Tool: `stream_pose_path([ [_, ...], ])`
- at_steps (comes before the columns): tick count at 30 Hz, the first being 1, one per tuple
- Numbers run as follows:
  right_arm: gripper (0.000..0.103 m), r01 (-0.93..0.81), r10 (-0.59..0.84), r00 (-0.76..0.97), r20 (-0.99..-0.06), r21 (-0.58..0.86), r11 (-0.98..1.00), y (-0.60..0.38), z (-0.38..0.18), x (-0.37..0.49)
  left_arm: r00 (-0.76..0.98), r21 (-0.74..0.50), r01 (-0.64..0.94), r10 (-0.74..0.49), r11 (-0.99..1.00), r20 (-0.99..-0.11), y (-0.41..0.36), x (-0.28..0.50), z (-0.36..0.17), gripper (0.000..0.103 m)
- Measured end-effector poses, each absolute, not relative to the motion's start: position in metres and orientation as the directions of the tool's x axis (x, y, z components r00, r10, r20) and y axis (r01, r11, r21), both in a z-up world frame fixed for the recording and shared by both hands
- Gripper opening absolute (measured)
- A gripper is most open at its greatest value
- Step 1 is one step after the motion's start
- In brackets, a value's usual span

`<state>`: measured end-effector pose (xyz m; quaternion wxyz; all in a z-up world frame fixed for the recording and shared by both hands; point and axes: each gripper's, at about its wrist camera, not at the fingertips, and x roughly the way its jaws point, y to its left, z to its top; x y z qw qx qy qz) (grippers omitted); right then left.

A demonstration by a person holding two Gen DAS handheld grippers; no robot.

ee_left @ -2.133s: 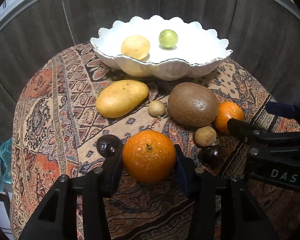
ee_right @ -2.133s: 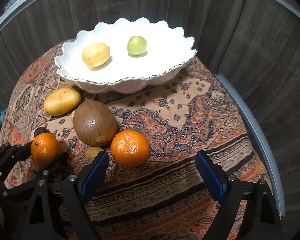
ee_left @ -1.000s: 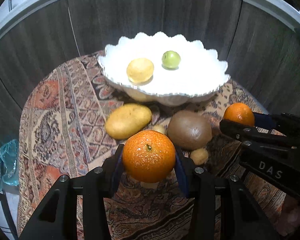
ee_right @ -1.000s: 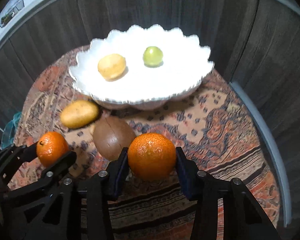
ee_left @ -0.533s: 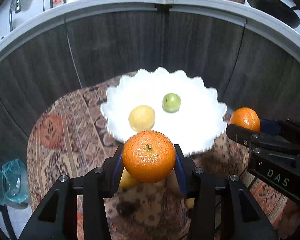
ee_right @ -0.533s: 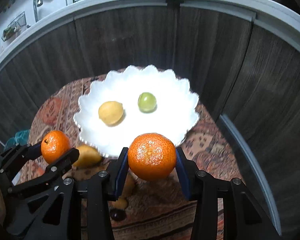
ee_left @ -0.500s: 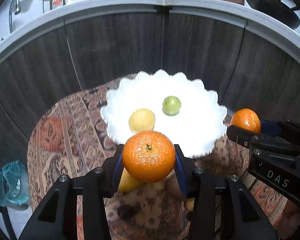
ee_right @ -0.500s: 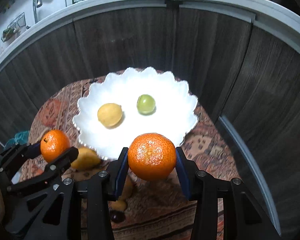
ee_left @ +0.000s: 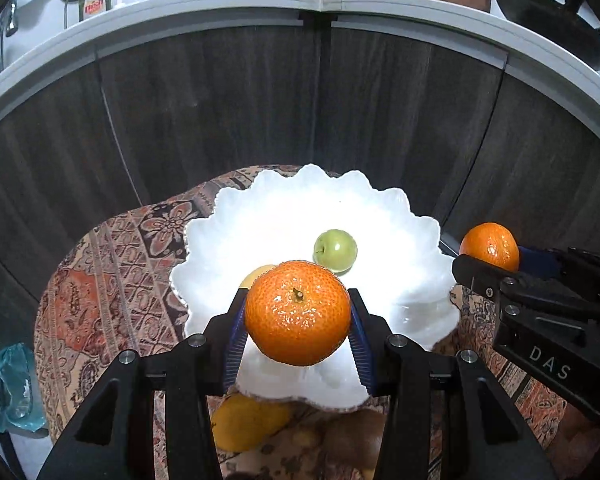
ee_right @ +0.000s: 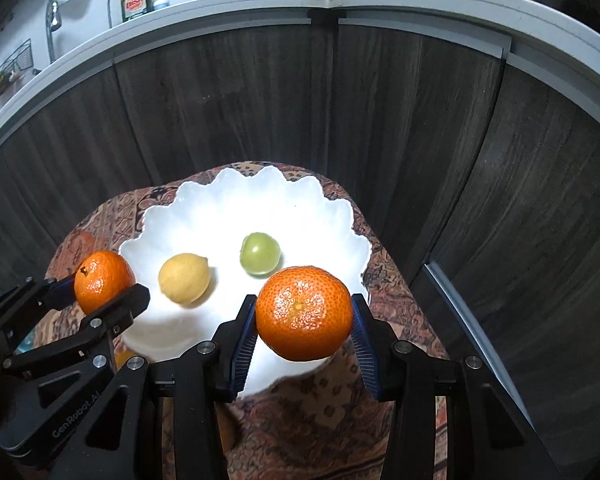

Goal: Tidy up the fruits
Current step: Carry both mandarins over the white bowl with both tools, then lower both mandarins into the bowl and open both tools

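- The left gripper [ee_left: 298, 326] is clamped on an orange mandarin [ee_left: 298, 312], blue pads pressed to both its sides, stem end facing the camera.
- That mandarin hangs in the air over the near part of the white scalloped bowl [ee_left: 400, 216] — it touches nothing but the pads.
- The right gripper [ee_right: 304, 328] likewise grips a second mandarin [ee_right: 304, 312], held above the bowl's near right rim in the right wrist view.
- From the left wrist view, the right gripper comes in from the right edge with its fruit just beyond the bowl's right rim; from the right wrist view, the left gripper sits at the left with its mandarin beside the bowl's left rim.
- Inside the bowl lie two fruits, apart from each other: a small green round fruit [ee_right: 260, 254] toward the middle and a pale yellow fruit [ee_right: 185, 278] to its left.
- The bowl stands on a tabletop covered with a patterned cloth [ee_left: 112, 280] in red, brown and cream.
- In front of the bowl, on the cloth, a yellow elongated fruit [ee_left: 248, 420] shows beneath the left gripper's fingers; next to it a brown fruit [ee_left: 354, 432] is partly hidden.
- Behind the tabletop stand dark wood-grain cabinet fronts [ee_right: 228, 120] under a pale counter edge — a green dish-soap bottle [ee_right: 136, 0] stands up there at the left.
- A bluish glass object [ee_left: 10, 386] is at the far left edge, below the cloth's level.
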<state>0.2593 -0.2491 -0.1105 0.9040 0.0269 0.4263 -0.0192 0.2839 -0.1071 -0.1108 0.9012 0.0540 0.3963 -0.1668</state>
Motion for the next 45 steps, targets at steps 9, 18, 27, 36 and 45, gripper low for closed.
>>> stream_pose_path([
  [9,0.046,0.058,-0.008,0.6,-0.8,0.033,0.998,-0.254,-0.135,0.278,0.566,-0.054,0.357,-0.262,0.933,-0.782,-0.115,0.304,-0.139,0.046],
  [18,0.046,0.04,0.014,0.555,-0.832,0.044,0.998,-0.254,-0.157,0.286,0.533,-0.036,0.36,-0.238,0.932,-0.812,-0.12,0.311,-0.154,0.046],
  [27,0.051,0.032,-0.008,0.551,-0.834,0.011,0.999,-0.25,-0.157,0.289,0.539,-0.009,0.325,-0.193,0.946,-0.82,-0.117,0.309,-0.158,0.063],
  [36,0.086,0.071,-0.062,0.607,-0.792,-0.024,0.997,-0.25,-0.138,0.277,0.594,0.023,0.283,-0.156,0.959,-0.789,-0.11,0.301,-0.139,0.085],
  [45,0.092,0.107,-0.069,0.653,-0.754,0.001,0.994,-0.249,-0.11,0.258,0.636,0.03,0.265,-0.151,0.964,-0.757,-0.097,0.287,-0.109,0.094],
])
